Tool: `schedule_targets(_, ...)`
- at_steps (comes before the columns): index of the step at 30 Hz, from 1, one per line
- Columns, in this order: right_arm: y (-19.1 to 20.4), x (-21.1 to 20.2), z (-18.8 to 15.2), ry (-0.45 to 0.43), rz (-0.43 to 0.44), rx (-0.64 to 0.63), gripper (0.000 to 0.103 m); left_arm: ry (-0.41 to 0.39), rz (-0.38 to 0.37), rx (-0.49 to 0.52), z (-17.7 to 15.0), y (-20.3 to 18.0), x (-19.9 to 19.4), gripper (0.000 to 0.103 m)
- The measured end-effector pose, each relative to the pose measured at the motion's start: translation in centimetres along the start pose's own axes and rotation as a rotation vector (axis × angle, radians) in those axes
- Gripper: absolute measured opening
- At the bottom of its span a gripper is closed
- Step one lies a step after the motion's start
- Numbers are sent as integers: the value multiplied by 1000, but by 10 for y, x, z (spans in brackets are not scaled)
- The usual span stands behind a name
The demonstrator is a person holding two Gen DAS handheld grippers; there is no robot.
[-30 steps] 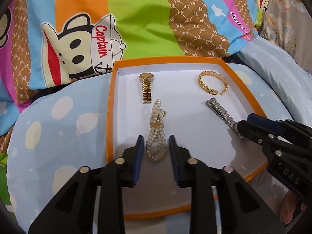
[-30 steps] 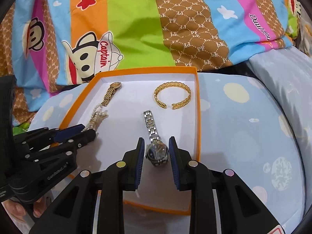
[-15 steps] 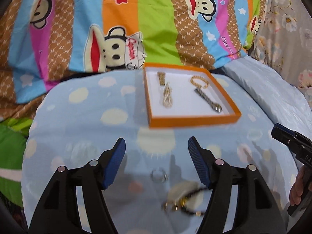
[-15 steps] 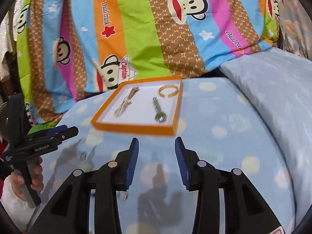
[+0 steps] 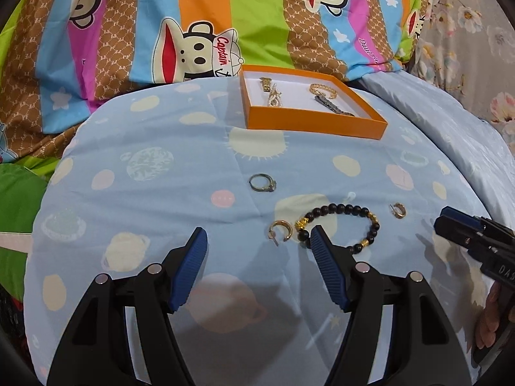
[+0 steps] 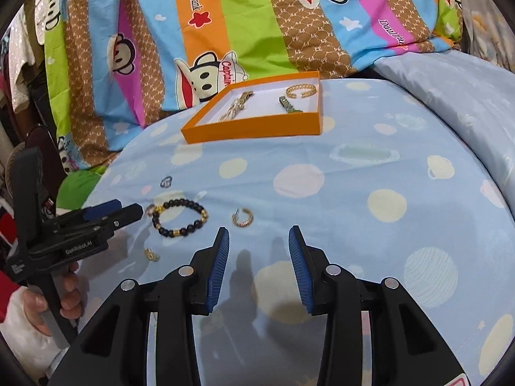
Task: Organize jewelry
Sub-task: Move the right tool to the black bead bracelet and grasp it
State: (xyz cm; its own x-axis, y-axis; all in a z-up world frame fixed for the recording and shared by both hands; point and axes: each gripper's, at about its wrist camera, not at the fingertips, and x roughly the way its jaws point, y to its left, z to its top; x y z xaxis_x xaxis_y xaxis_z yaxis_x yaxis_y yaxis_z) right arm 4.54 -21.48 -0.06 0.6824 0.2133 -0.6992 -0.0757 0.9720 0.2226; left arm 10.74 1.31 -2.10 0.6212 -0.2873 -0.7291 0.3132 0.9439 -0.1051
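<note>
Now pulled back from orange tray (image 5: pixel 313 125), far on blue bedspread (image 5: pixel 161 167) | left gripper (image 5: pixel 259 236) wide, right gripper (image 6: pixel 259 236) wide, both empty | beaded bracelet (image 5: pixel 341 225) lying crosswise near left fingertips | silver watch (image 5: pixel 334 107) in tray, angled away.

A home bedroom, going by the bedding: pale blue planet-print quilt (image 5: pixel 154 167) spread over a bed, striped cartoon-monkey duvet (image 6: pixel 244 25) bunched behind, floral fabric (image 5: pixel 466 32) to one side, hanging clothes (image 6: pixel 22 45) at the edge.
</note>
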Motion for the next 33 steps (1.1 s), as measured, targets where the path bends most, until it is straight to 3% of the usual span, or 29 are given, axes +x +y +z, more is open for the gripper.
schedule_targets(12, 10, 5, -3, 19, 1, -43, 38, 24, -25, 5, -12, -2, -4, 66)
schedule_targets(17, 30, 7, 3, 17, 43, -92, 38, 32, -31, -15, -15, 3, -8, 69)
schedule_targets(18, 35, 10, 4, 24, 51, -101, 39, 33, -25, -25, -15, 6, -8, 69)
schedule_targets(20, 46, 17, 9, 36, 67, -122, 57, 28, -6, -57, -15, 14, -9, 69)
schedule_targets(21, 51, 21, 12, 39, 66, -136, 60, 25, 4, -72, -15, 19, -10, 69)
schedule_targets(26, 77, 47, 24, 86, 58, -210, 61, 15, 45, -121, -11, 35, -12, 69)
schedule_targets(33, 89, 75, 26, 164, 50, -254, 65, 17, 38, -111, -11, 36, -11, 69)
